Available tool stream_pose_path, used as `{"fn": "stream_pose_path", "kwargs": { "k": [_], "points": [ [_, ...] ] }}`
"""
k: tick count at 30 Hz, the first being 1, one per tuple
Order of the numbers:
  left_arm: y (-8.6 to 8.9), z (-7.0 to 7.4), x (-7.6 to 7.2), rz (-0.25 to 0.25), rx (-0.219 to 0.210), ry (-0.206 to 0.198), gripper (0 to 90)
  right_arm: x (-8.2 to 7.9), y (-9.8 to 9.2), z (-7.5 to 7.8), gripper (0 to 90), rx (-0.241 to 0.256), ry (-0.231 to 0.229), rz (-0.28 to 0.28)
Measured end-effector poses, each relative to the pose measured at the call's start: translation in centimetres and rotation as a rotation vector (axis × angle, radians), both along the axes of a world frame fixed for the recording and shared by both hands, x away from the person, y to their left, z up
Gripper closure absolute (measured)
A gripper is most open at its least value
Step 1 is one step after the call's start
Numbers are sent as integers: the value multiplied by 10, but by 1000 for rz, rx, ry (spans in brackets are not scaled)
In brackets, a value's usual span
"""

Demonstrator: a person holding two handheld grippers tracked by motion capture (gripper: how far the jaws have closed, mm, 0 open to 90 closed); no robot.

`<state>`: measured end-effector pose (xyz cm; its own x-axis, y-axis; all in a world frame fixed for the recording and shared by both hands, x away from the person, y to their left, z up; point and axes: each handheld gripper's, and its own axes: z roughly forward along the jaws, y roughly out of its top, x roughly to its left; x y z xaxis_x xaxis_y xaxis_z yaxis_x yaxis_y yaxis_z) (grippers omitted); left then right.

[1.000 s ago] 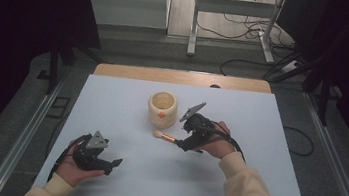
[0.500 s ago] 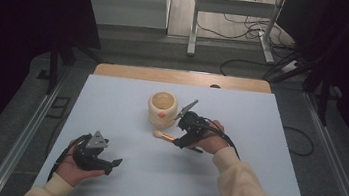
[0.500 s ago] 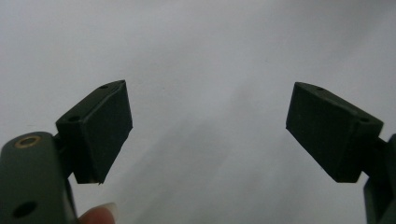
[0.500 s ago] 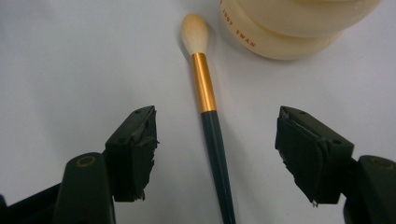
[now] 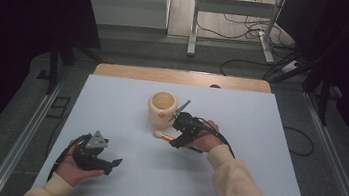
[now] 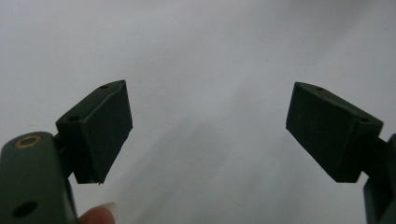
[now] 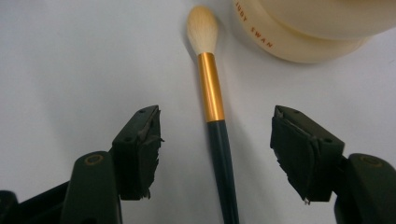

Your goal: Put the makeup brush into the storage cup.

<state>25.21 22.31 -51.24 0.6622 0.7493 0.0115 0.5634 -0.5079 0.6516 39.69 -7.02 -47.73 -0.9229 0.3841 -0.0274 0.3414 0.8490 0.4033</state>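
Observation:
A makeup brush (image 7: 212,93) with a pale tuft, a gold ferrule and a dark handle lies flat on the white table, its tuft (image 5: 158,134) just in front of a cream cup (image 5: 162,109). My right gripper (image 7: 219,149) is open, and the brush handle lies between its two jaws without touching either. In the high view that right gripper (image 5: 176,139) sits low over the brush, right of the cup. My left gripper (image 5: 113,163) rests at the front left of the table, open, with bare table between its pads (image 6: 105,130).
The cream cup's base (image 7: 299,37) lies just beyond the brush tip and bears orange lettering. The white table top (image 5: 258,138) stretches to the right and rear. A wooden strip (image 5: 180,77) runs along its far edge.
My right gripper has moved left and down toward the brush, closing in beside the cup. The left gripper has stayed where it was.

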Motion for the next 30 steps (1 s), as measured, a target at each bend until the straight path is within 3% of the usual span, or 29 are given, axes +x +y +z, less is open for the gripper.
{"fn": "stream_pose_path", "kwargs": {
  "k": [14, 30],
  "points": [
    [0, 0, 0, -3, 0, 2, 153, 13, 3, -18, 441, -48, 49, 21],
    [0, 0, 1, -6, 0, 2, 153, 17, 16, -22, 616, -121, 66, 62]
  ]
}}
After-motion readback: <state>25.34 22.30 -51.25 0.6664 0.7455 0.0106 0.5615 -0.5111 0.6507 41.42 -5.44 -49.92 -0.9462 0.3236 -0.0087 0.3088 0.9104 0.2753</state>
